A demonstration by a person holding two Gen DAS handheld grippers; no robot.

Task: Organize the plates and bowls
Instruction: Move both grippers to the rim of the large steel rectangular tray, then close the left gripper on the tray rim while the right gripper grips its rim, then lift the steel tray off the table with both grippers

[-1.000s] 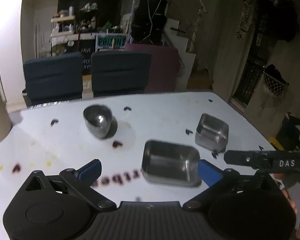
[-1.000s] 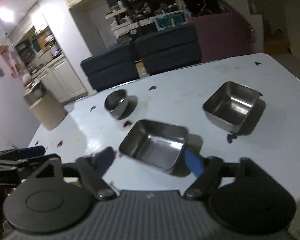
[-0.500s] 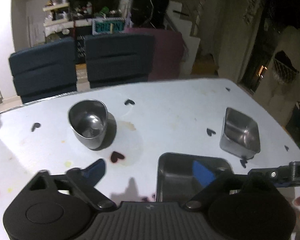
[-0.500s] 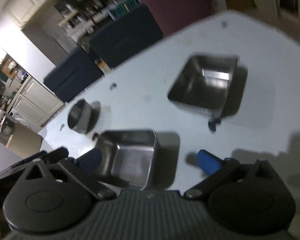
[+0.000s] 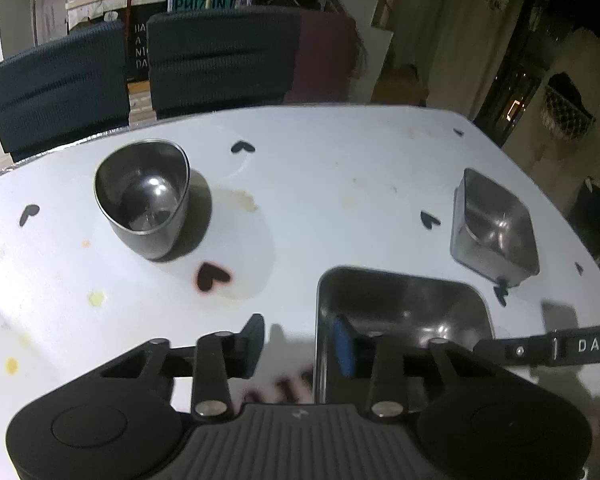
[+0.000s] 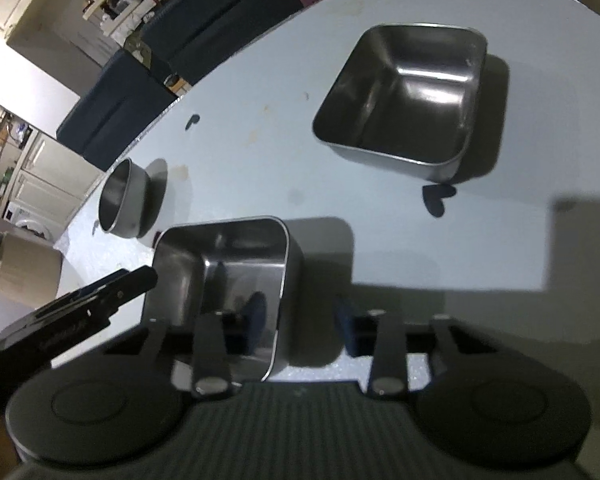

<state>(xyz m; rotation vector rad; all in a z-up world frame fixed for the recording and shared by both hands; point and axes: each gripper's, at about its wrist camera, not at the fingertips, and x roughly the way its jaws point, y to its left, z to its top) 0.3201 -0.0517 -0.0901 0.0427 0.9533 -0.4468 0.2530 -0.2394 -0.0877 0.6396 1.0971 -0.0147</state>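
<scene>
On the white table (image 5: 340, 184), both grippers' jaws, just closing, straddle the nearest steel tray's (image 5: 404, 312) walls, pad contact unclear.

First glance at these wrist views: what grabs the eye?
Both grippers straddle opposite walls of the same square steel tray, nearest the cameras: the left gripper over its left wall, the right gripper over its right wall, jaws just closing. Beyond sit a smaller square steel bowl on the right and a round steel cup on the left.
</scene>
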